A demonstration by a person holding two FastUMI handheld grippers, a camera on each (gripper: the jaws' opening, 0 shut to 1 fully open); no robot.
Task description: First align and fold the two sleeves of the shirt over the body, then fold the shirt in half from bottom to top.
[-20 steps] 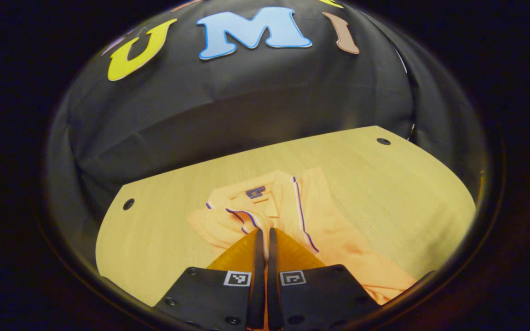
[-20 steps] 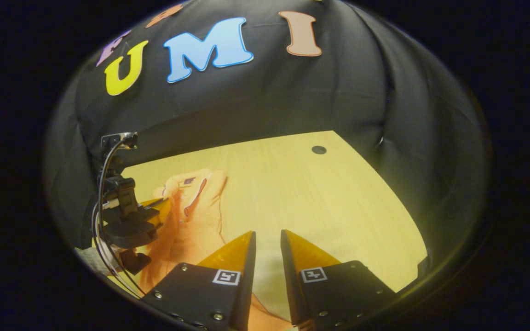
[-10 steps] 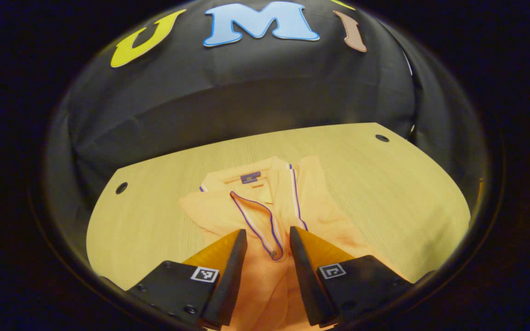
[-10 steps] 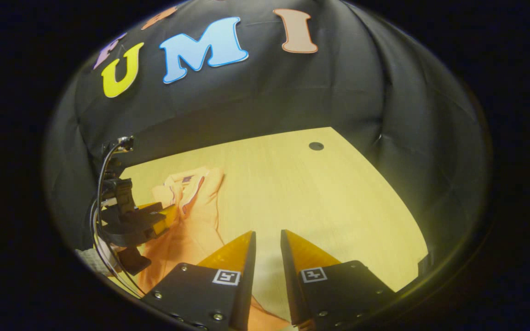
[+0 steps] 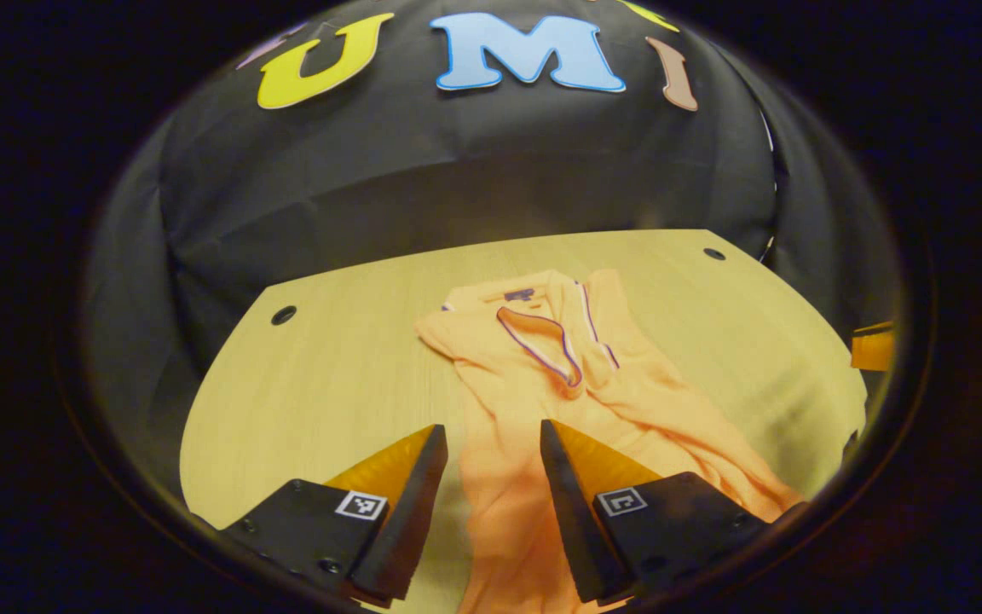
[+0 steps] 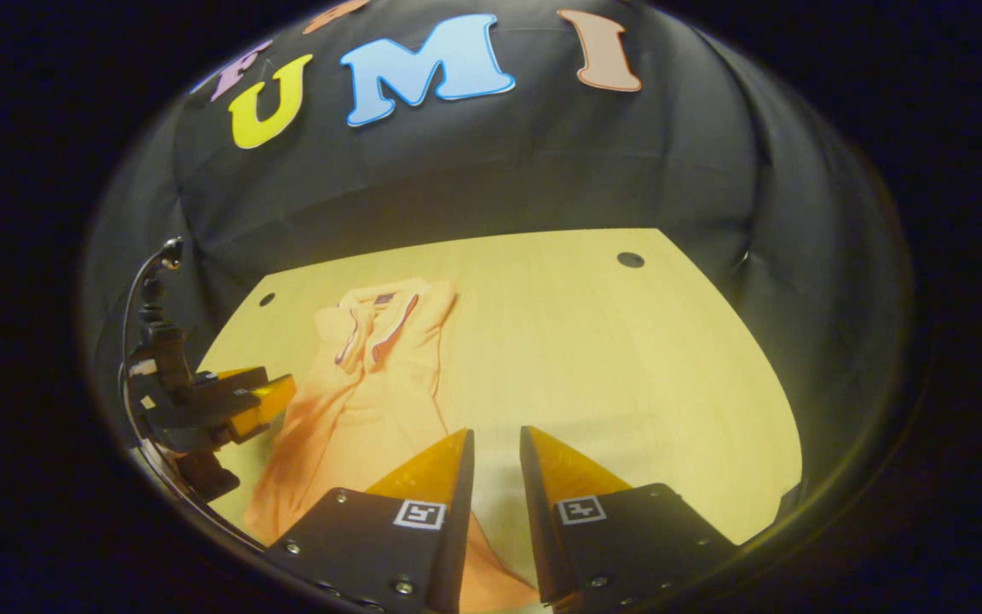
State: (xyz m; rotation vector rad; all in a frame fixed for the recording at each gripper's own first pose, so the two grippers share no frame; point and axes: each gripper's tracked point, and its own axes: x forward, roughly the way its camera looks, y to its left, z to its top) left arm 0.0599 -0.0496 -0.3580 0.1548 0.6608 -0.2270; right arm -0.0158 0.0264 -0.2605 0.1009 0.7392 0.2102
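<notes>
An orange polo shirt [image 5: 534, 384] with purple and white trim lies lengthwise on the wooden table [image 5: 329, 375], collar at the far end. A trimmed sleeve edge [image 5: 542, 341] rests folded over its chest. My left gripper [image 5: 491, 431] is open just above the shirt's lower body, with cloth showing between the fingers but not pinched. In the right gripper view the shirt [image 6: 372, 375] lies to the left, with the left gripper [image 6: 261, 396] beside it. My right gripper [image 6: 495, 433] hovers by the shirt's near right side, its fingers a narrow gap apart and nothing gripped.
The table has small dark holes near its corners [image 5: 283, 315] [image 5: 713, 253] [image 6: 630, 259]. Black cloth walls close the booth behind and beside it. Bare tabletop [image 6: 610, 358] stretches to the right of the shirt. A tip of the right gripper [image 5: 870, 348] shows at the right edge.
My left gripper was shut on the trimmed sleeve edge; it opened, let it drop onto the chest, and drew back toward me. The right gripper kept its narrow gap and shifted slightly.
</notes>
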